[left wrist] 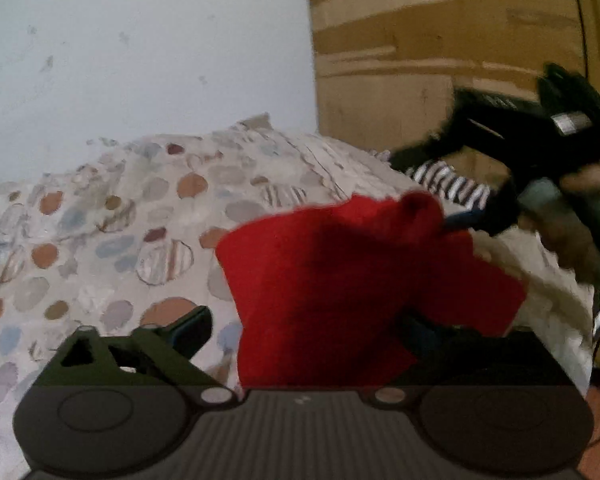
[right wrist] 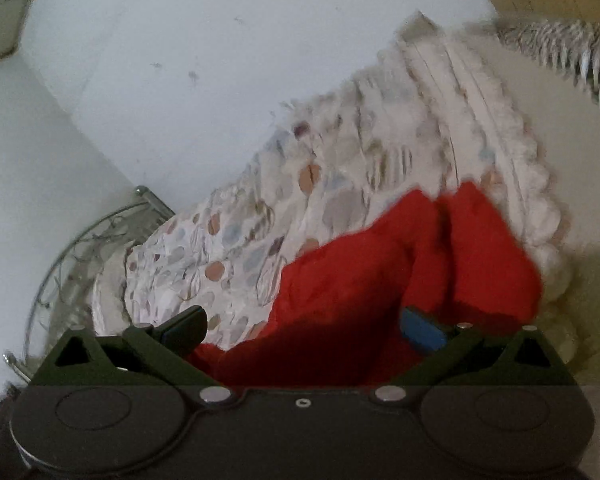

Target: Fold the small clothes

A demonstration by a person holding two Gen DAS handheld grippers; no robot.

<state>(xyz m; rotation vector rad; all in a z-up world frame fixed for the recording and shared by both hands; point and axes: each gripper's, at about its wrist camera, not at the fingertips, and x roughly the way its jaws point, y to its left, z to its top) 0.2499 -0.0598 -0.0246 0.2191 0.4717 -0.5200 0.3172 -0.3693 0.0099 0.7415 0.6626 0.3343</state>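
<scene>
Mid-fold: red garment [left wrist: 340, 276] is lifted above the patterned bedspread [left wrist: 100, 220]. Left gripper [left wrist: 304, 326] and right gripper [right wrist: 304, 322] both have jaws apart around cloth; actual clamping unclear. Next: likely lay it flat, align edges.

I count one soft red cloth garment [left wrist: 332, 280], one striped black-and-white garment [left wrist: 452, 182], one spotted pale quilted bedspread [left wrist: 100, 220], and, through the blur, perhaps one round wire fan guard [right wrist: 60, 264].

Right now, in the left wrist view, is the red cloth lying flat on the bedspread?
No. The red cloth is lifted and bunched above the bedspread, with one corner drawn up to the right gripper.
</scene>
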